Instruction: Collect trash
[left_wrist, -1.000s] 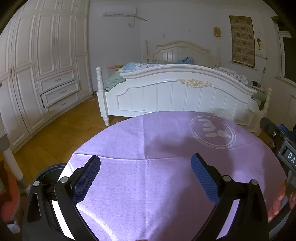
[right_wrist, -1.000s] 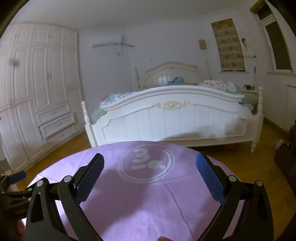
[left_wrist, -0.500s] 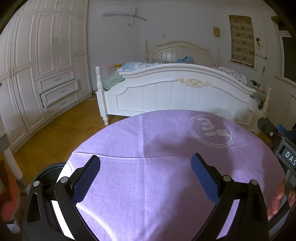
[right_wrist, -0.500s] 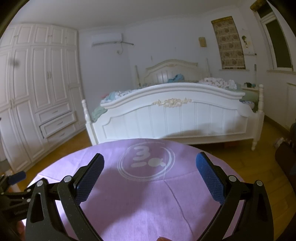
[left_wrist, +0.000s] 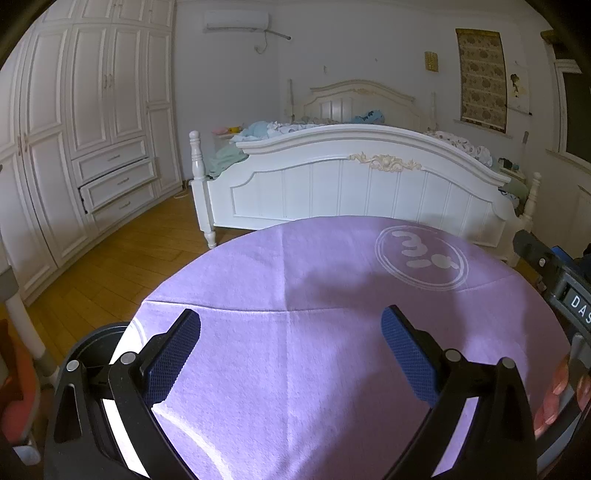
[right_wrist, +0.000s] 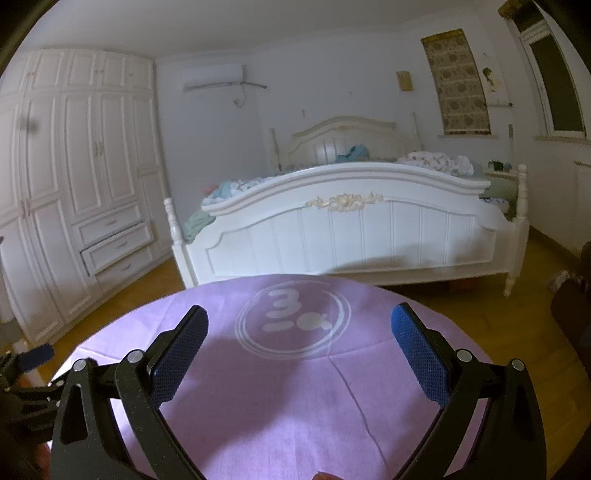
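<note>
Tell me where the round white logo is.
The logo is printed on the purple cloth, far side: centred in the right view, upper right in the left view, nearest the bed.

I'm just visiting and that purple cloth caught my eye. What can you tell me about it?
The purple cloth covers a round table and looks like soft felt, with visible fold creases. A pale printed emblem, rings around a "3" and some blobs, sits toward its far side, nearer the white bed. It lies flat and nothing rests on it. Both pairs of tongs, left and right, hang open above it.
</note>
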